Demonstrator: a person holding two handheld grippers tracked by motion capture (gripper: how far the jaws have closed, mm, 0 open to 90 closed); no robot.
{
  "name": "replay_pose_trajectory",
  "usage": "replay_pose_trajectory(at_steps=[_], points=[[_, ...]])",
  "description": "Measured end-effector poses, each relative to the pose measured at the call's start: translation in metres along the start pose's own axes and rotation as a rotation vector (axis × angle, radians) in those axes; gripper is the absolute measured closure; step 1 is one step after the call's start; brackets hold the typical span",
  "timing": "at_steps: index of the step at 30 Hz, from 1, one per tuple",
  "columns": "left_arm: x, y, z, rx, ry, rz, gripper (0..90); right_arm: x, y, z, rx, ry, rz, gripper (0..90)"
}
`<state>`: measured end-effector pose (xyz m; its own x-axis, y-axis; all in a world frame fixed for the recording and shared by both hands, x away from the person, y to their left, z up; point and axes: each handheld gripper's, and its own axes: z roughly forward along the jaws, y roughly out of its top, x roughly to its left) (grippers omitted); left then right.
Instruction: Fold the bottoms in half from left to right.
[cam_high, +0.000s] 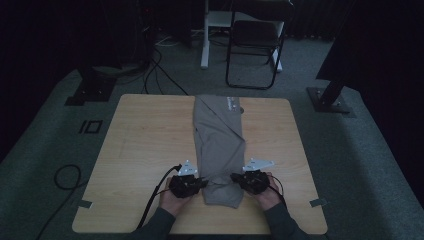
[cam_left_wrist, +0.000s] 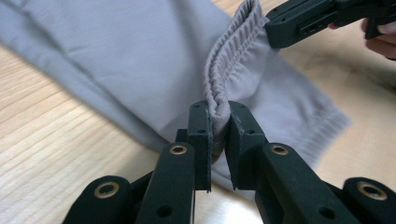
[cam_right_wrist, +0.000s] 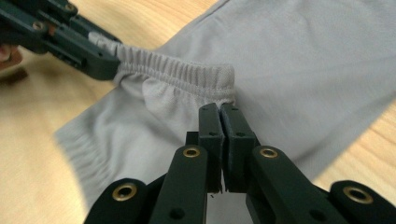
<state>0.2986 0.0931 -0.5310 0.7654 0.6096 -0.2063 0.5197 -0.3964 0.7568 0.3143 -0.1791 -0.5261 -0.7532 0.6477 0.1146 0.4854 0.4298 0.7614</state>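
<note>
A grey garment (cam_high: 220, 145) lies folded into a long strip down the middle of the wooden table (cam_high: 145, 140), with a label at its far end. Near the front edge, my left gripper (cam_high: 202, 183) and right gripper (cam_high: 235, 178) hold its near end from either side. In the left gripper view, my left gripper (cam_left_wrist: 218, 109) is shut on the ribbed elastic band (cam_left_wrist: 224, 70), and the right gripper's jaws (cam_left_wrist: 299, 23) grip the band's far end. In the right gripper view, my right gripper (cam_right_wrist: 219, 108) is shut on the band's corner (cam_right_wrist: 177, 70), raised off the cloth. The left gripper (cam_right_wrist: 88, 58) holds the other end.
Bare wood lies to both sides of the garment. Small tape marks (cam_high: 85, 204) sit at the table's front corners. Beyond the table stand a folding chair (cam_high: 252, 45), a white post (cam_high: 205, 40) and two black stand bases (cam_high: 92, 85). A cable (cam_high: 67, 177) loops on the floor.
</note>
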Motion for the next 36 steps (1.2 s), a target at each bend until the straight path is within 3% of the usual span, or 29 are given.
replay_pose_trajectory(at_steps=[5, 9, 14, 15, 21, 24, 26, 30, 36], points=[[-0.017, 0.001, -0.01, 0.009, -0.03, 0.063, 80.6, 0.01, -0.015, -0.022, -0.024, 0.013, -0.022, 88.6], [-0.025, -0.004, -0.011, 0.046, -0.043, 0.087, 78.2, 0.016, -0.026, -0.03, -0.013, 0.027, -0.044, 88.5], [-0.026, -0.007, -0.017, 0.045, -0.071, 0.082, 71.8, 0.022, -0.033, -0.031, 0.012, 0.07, -0.06, 83.8], [-0.028, -0.009, -0.019, 0.046, -0.102, 0.079, 68.6, 0.024, -0.035, -0.029, 0.022, 0.104, -0.08, 77.5], [-0.034, -0.01, -0.022, 0.048, -0.118, 0.095, 61.2, 0.026, -0.033, -0.035, -0.016, 0.168, -0.081, 68.4], [-0.032, -0.009, -0.023, 0.049, -0.117, 0.093, 59.6, 0.026, -0.033, -0.036, -0.02, 0.177, -0.084, 64.8], [-0.03, -0.009, -0.024, 0.036, -0.13, 0.077, 58.7, 0.025, -0.033, -0.037, -0.032, 0.209, -0.077, 58.6], [-0.028, -0.007, -0.024, 0.025, -0.105, 0.087, 55.9, 0.023, -0.032, -0.039, -0.051, 0.201, -0.072, 54.2], [-0.003, 0.006, -0.015, -0.008, 0.031, 0.07, 55.1, 0.011, -0.022, -0.03, -0.05, 0.106, -0.055, 52.8]])
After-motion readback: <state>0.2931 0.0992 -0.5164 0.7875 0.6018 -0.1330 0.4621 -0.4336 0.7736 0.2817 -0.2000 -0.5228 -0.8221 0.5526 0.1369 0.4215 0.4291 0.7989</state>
